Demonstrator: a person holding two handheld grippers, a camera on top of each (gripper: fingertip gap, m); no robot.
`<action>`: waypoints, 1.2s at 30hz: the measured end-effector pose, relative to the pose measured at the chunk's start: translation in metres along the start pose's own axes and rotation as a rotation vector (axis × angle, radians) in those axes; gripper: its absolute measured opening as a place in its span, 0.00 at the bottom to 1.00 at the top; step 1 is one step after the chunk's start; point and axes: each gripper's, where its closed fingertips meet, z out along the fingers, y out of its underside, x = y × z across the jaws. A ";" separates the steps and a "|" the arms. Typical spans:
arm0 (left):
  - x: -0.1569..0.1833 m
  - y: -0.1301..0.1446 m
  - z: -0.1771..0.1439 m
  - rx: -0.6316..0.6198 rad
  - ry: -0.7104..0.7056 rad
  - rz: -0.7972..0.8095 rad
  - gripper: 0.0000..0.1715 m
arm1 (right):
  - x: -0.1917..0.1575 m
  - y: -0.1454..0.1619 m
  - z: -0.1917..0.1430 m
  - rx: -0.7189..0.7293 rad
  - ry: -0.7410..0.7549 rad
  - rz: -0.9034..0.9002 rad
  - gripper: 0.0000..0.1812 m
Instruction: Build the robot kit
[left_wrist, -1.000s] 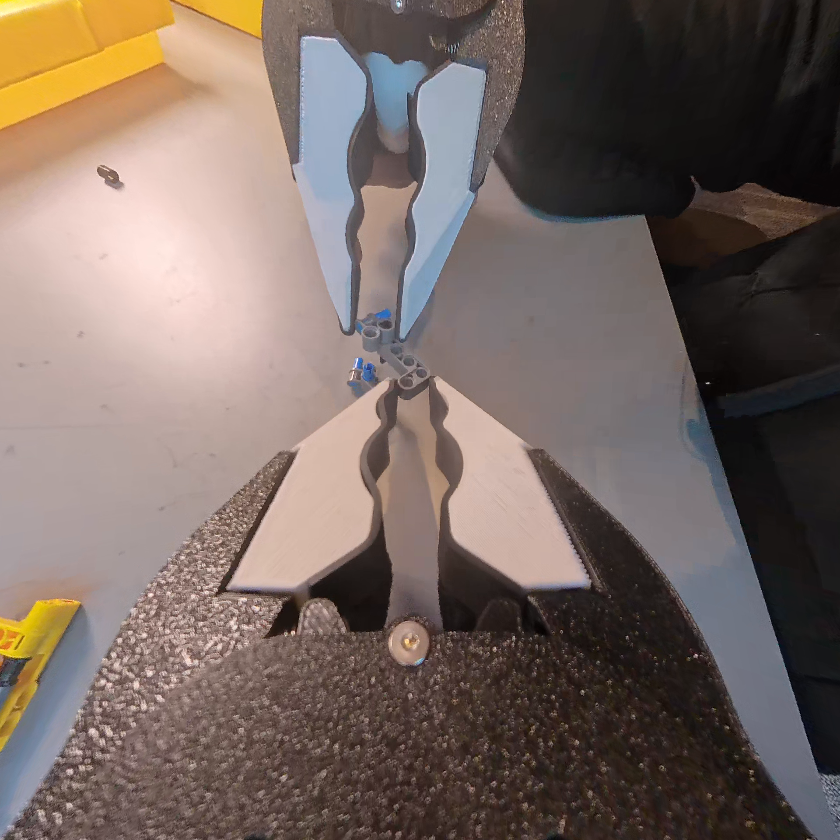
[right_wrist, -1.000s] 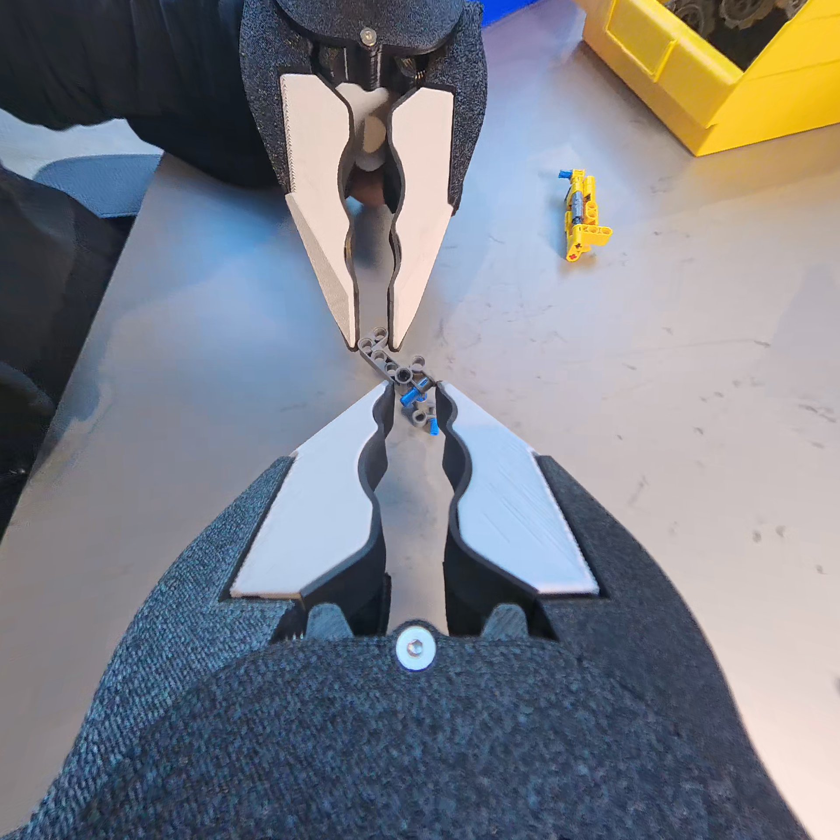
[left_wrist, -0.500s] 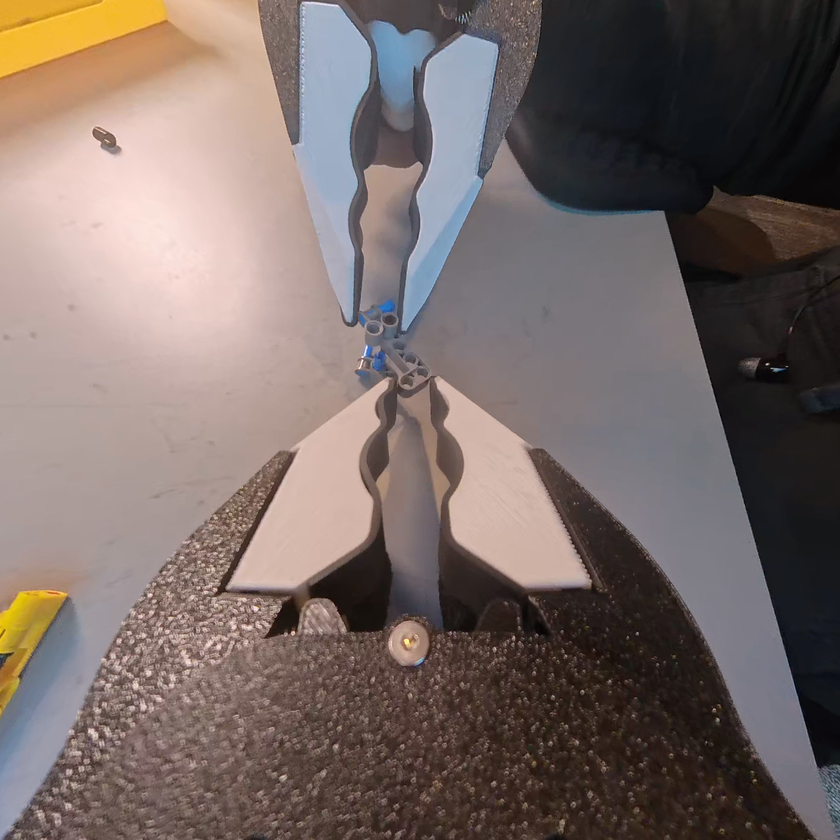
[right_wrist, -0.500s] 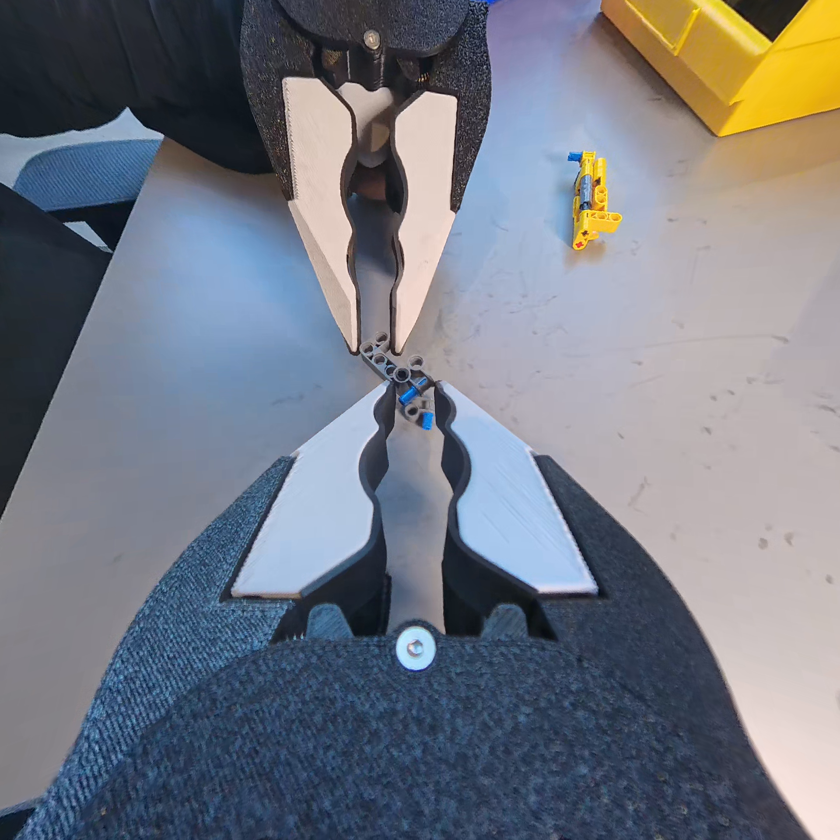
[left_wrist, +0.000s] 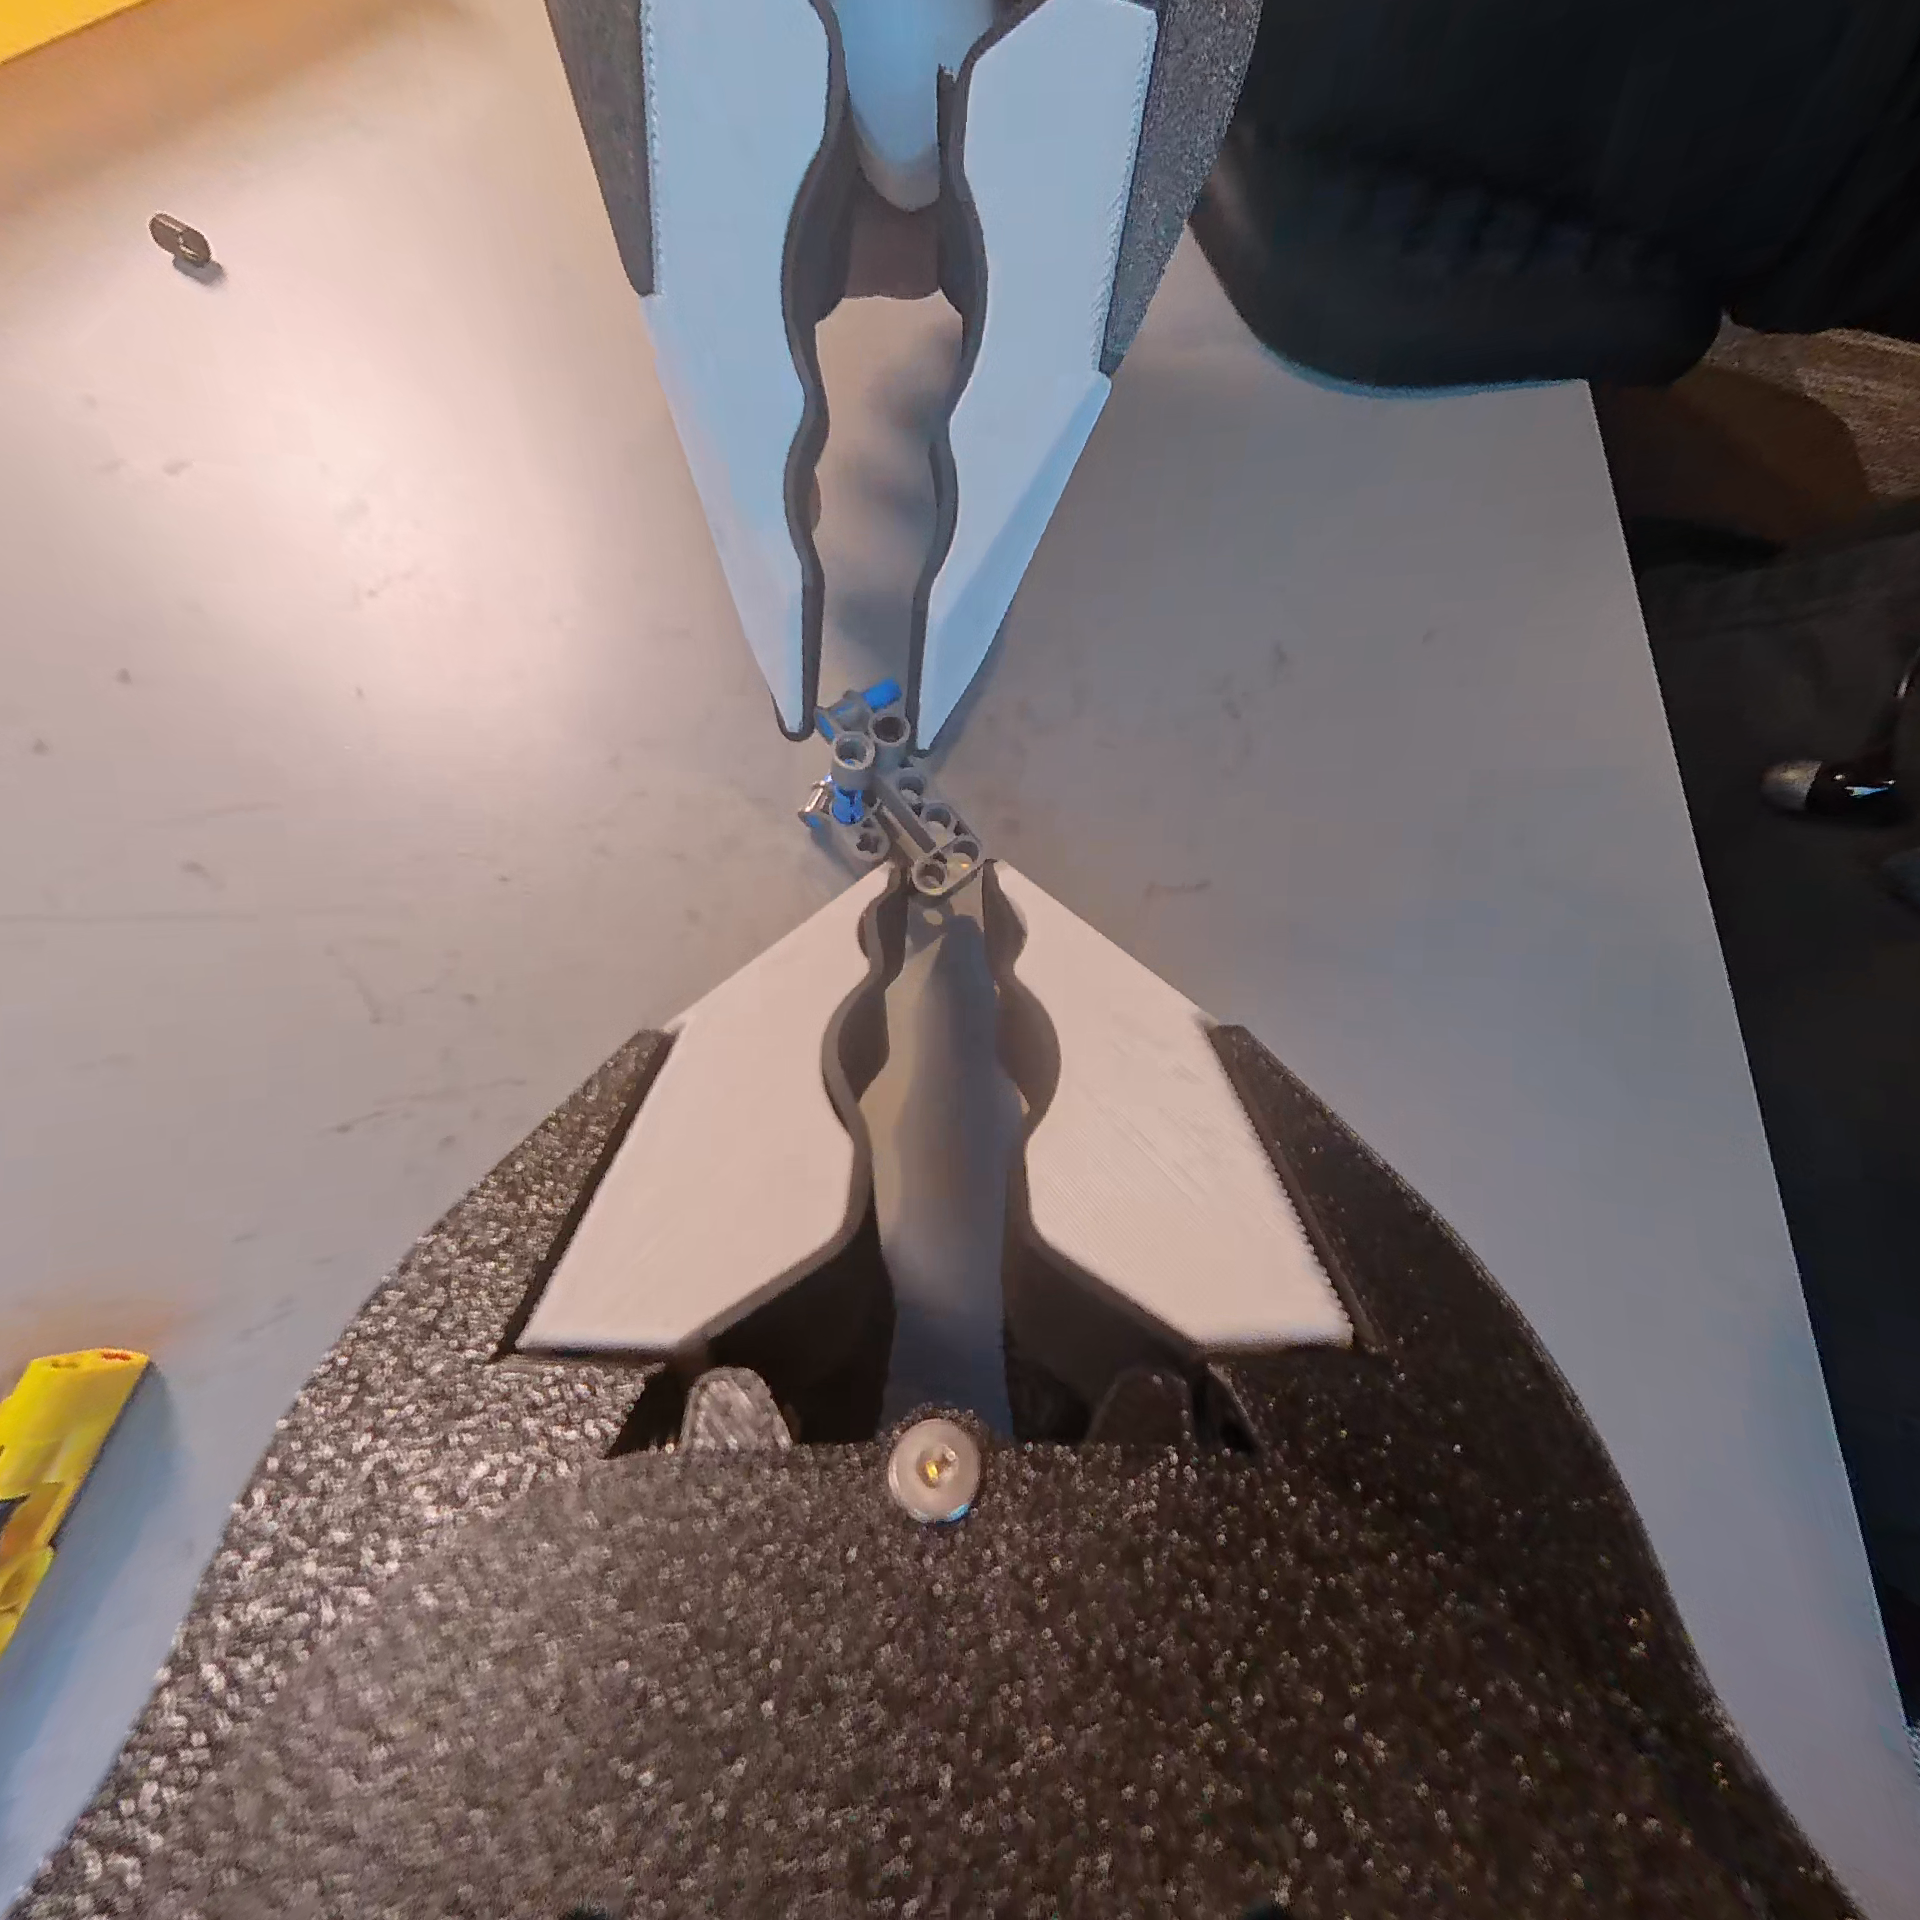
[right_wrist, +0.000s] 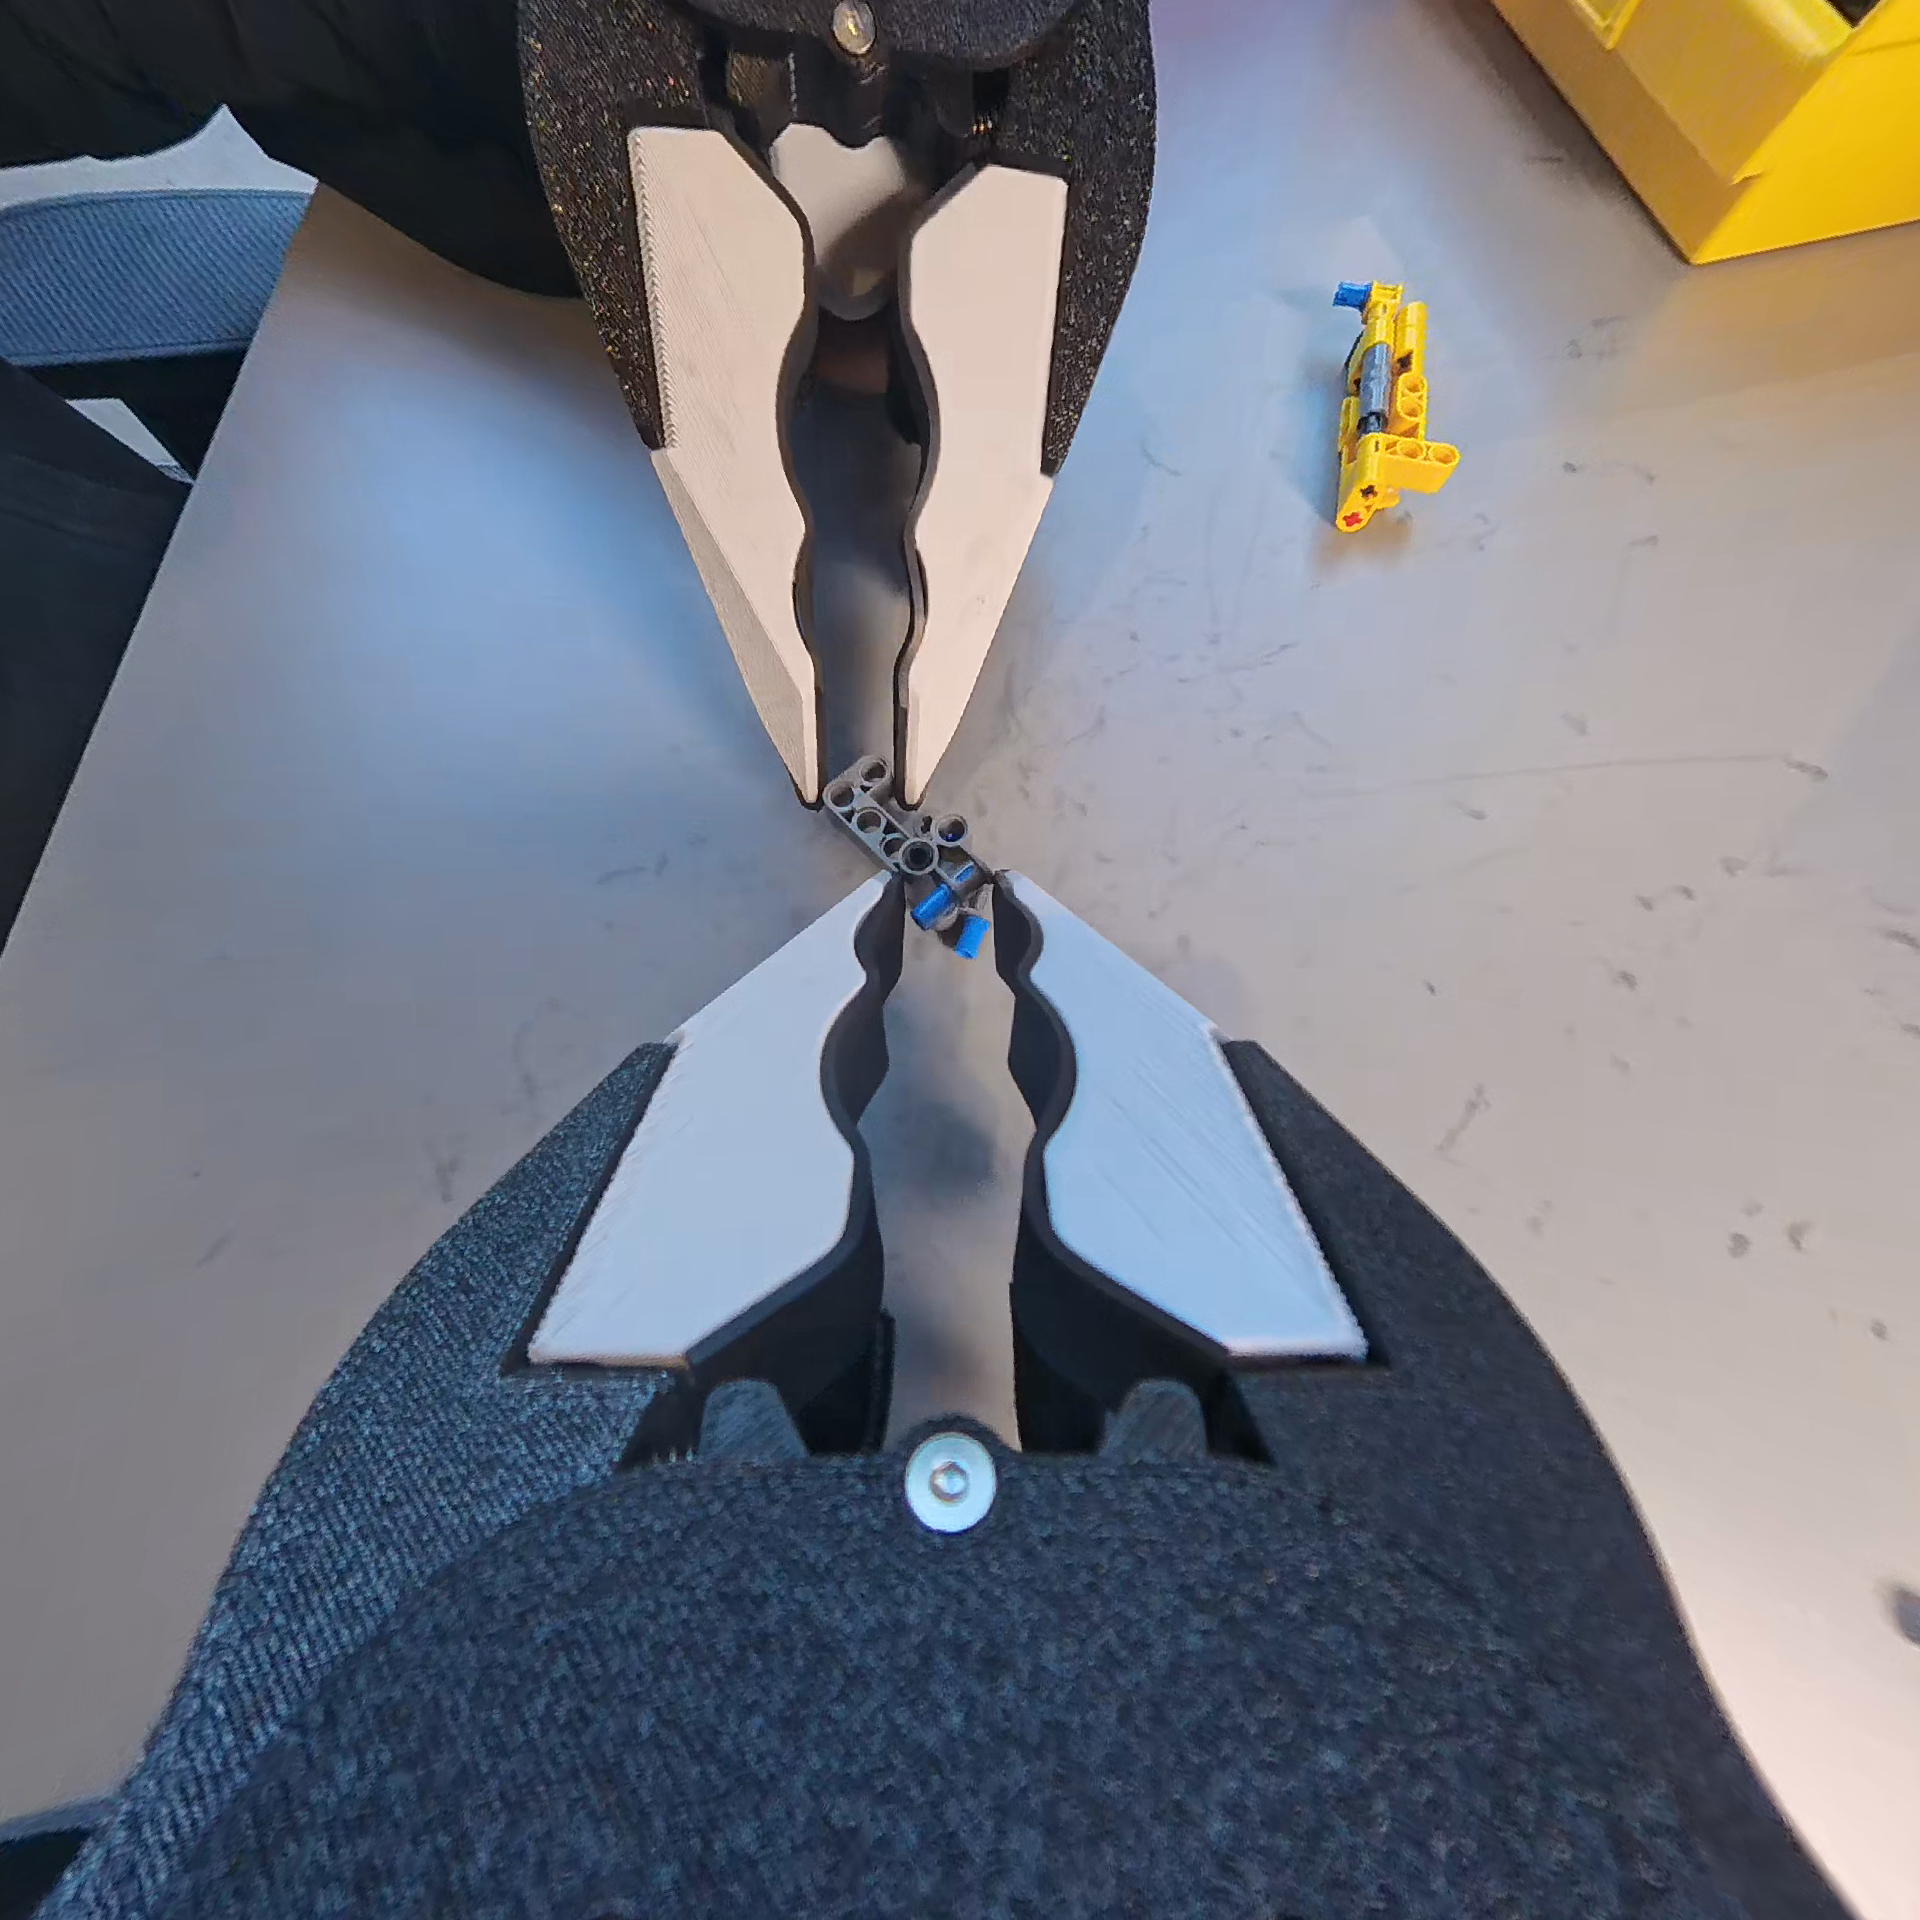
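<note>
Both grippers meet tip to tip just above the grey table (left_wrist: 312, 727). My left gripper (left_wrist: 938, 868) is shut on the end of a grey perforated beam (left_wrist: 914, 821). My right gripper (right_wrist: 945, 881) is shut on a small grey connector with blue pins (right_wrist: 940, 909). The beam (right_wrist: 878, 821) and the connector touch and overlap between the tips. The right gripper (left_wrist: 857, 738) comes in from the top of the left wrist view. The left gripper (right_wrist: 862, 800) comes in from the top of the right wrist view. I cannot tell how firmly the two pieces are joined.
A yellow brick assembly (right_wrist: 1387, 405) lies on the table; a yellow bin (right_wrist: 1766, 125) stands beyond it. A small black piece (left_wrist: 182, 237) lies far left, a yellow part (left_wrist: 52, 1455) near left. The table edge (left_wrist: 1662, 727) runs along the right. A black sleeve (left_wrist: 1558, 156) reaches in. Left and right tips are no more than a few centimetres apart.
The two grippers have drawn closer together. The grey beam and the connector with blue pins now overlap more. Both jaws have stayed shut on their pieces.
</note>
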 end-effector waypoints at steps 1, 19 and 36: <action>0.000 0.000 0.000 -0.002 -0.001 0.001 0.08 | 0.000 -0.001 0.000 -0.001 0.003 -0.004 0.09; -0.002 0.001 -0.001 -0.005 0.001 -0.017 0.08 | 0.002 0.000 0.002 0.013 -0.022 0.037 0.09; -0.002 0.001 -0.002 -0.008 0.009 -0.026 0.08 | 0.001 -0.005 0.001 0.008 0.009 0.001 0.09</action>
